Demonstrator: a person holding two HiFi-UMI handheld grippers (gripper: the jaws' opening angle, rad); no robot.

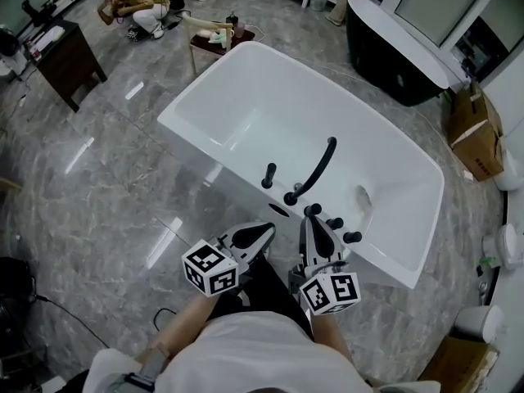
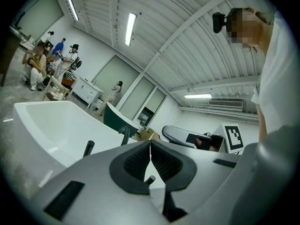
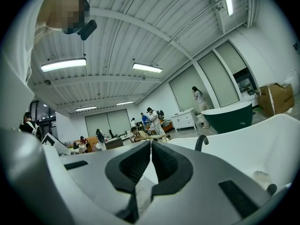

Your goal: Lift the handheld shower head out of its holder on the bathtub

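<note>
A white bathtub (image 1: 246, 105) fills the middle of the head view. Black fittings stand on its near rim: a slim upright rod (image 1: 268, 175) that looks like the handheld shower head in its holder, a curved spout (image 1: 318, 167) and three knobs (image 1: 335, 223). My left gripper (image 1: 267, 230) is shut and empty just short of the rim, below the rod. My right gripper (image 1: 313, 219) is shut and empty beside the knobs. In the left gripper view the rod (image 2: 88, 147) and spout (image 2: 124, 135) stand beyond the shut left gripper (image 2: 150, 154). The right gripper (image 3: 151, 150) has the spout (image 3: 201, 142) ahead of it.
A dark bathtub (image 1: 393, 56) stands at the back right, with cardboard boxes (image 1: 475, 133) beside it. A dark wooden table (image 1: 65, 60) is at the far left. People (image 1: 135, 2) crouch on the grey marble floor (image 1: 98, 195) beyond the white tub.
</note>
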